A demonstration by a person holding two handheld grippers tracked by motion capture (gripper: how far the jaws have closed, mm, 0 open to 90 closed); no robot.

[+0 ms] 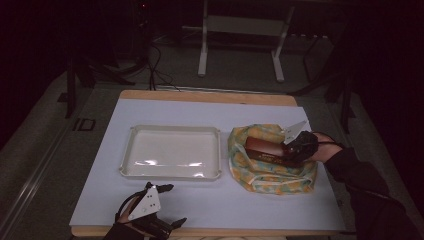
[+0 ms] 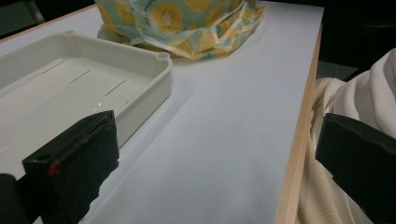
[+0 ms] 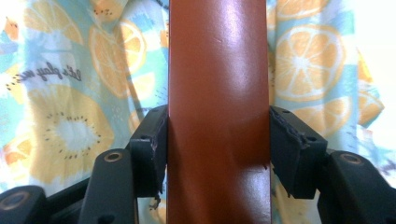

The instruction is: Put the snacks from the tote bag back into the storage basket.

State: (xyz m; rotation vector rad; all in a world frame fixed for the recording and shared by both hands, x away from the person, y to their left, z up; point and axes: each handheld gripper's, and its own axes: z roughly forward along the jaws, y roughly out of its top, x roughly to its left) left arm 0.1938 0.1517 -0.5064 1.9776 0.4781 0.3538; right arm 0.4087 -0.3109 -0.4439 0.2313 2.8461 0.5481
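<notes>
Right gripper point(image 3: 218, 140): its black jaws are clamped on either side of a long, glossy reddish-brown packet point(image 3: 218, 93), one pad pressed against each long edge — a firm-looking hold near one end of the packet.
Where the packet is: in the high view the reddish-brown packet point(image 1: 265, 149) sits at the mouth of a soft fabric bag printed with orange and kiwi slices point(image 1: 270, 175), on the right half of the table, with the right gripper point(image 1: 292, 150) reaching in from the right.
Left gripper point(image 2: 215, 158): jaws spread wide with nothing between them; in the high view it point(image 1: 172, 204) hovers at the near edge of the table, just in front of the tray.
Tray: a shallow, white rectangular plastic tray point(image 1: 171, 151) lies just left of the bag, bare inside — the likely place for the packet, I judge.
Table: a white sheet over a wooden board point(image 1: 210, 112).
Risk – slip: the packet's skin is smooth and shiny, and the hold is near one end, so the far end could sag or pivot out on lifting.
Risk – snag: the loose bag rim could catch the packet and drag the whole bag along, since the left gripper is not pinning it.
Risk – crush: a tight squeeze may dent the contents.
</notes>
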